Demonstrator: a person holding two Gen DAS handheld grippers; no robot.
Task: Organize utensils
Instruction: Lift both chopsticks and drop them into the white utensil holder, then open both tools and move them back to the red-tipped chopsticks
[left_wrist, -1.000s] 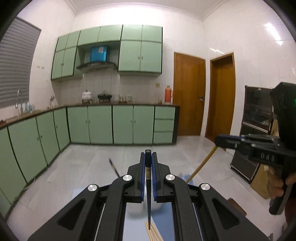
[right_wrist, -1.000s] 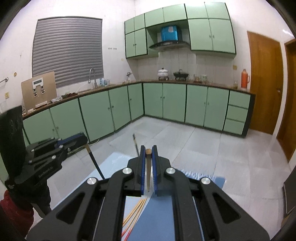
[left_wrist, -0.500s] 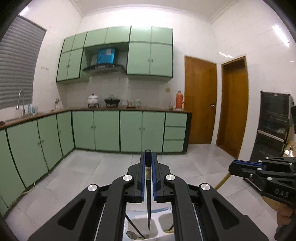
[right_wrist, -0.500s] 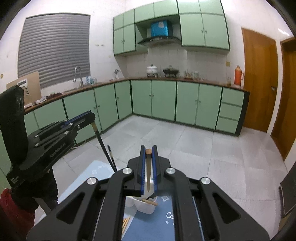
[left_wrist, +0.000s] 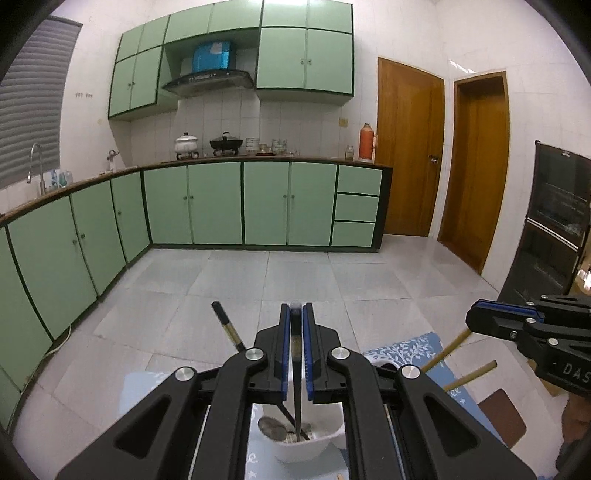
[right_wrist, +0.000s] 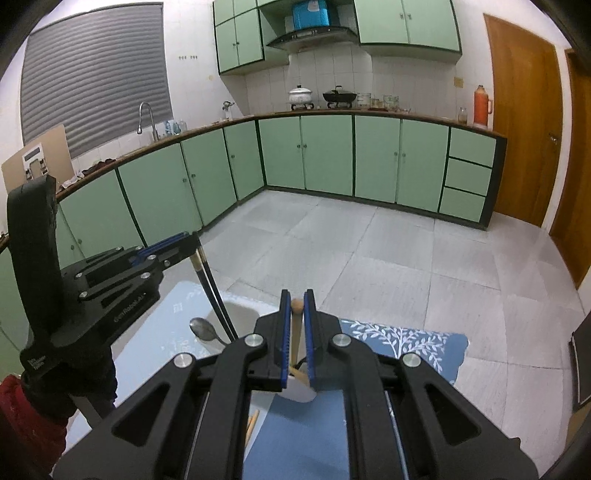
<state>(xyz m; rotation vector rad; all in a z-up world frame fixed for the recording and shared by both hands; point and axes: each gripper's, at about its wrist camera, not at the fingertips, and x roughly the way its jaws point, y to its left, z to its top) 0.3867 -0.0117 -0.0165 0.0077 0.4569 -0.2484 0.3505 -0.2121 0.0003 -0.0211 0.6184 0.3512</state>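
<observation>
- Both grippers have come down over the white holder (left_wrist: 301, 448) since the earlier frame.
- Left gripper (left_wrist: 295, 354): jaws shut on dark chopstick (left_wrist: 296, 402), upright, tip apparently inside holder.
- Right gripper (right_wrist: 296, 339): jaws clamp wooden chopstick (right_wrist: 295, 332), upright, holder directly beneath.

A white holder (left_wrist: 306, 448) stands on a mat (right_wrist: 402, 341) on the table, right under the two grippers. In the left part of the holder are a spoon (right_wrist: 204, 329) and a dark chopstick (left_wrist: 227, 326) that leans up to the left. The left gripper (left_wrist: 294, 314) holds another dark chopstick (left_wrist: 296, 402) that points down into that part. To its right, the right gripper (right_wrist: 296, 301) holds a wooden chopstick (right_wrist: 294, 332) over the right part, where one more wooden stick (left_wrist: 471, 374) leans out. Loose sticks (right_wrist: 252, 422) lie on the mat nearer the camera.
</observation>
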